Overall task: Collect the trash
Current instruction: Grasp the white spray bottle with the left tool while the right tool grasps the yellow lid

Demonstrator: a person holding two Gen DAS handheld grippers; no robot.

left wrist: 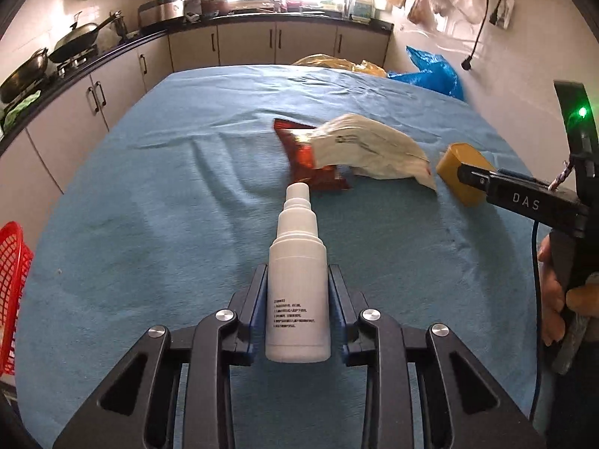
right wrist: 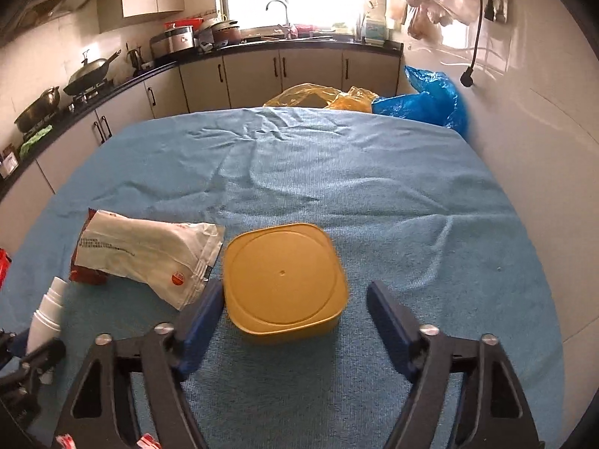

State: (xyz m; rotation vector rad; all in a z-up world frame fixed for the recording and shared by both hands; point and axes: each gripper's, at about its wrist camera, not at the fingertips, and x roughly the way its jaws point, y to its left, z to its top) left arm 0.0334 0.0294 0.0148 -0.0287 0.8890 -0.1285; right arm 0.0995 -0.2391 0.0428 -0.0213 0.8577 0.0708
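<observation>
The left tongs [left wrist: 297, 280] pinch a white bottle [left wrist: 297, 280] lying on the blue-clothed counter [left wrist: 149, 205]; its base end sits between the pads. The right tongs [right wrist: 294, 299] are spread around a yellow tub [right wrist: 282, 280], one pad touching its side and the other well apart. A white packet [right wrist: 149, 254] half-covers a red wrapper [left wrist: 303, 157]. A red basket [left wrist: 11, 284] is cut off at the frame's edge. The far cloth lies bare.

Black left gripper [left wrist: 297, 280], blue pads, silver screws; right gripper [right wrist: 295, 303] seemingly alike
</observation>
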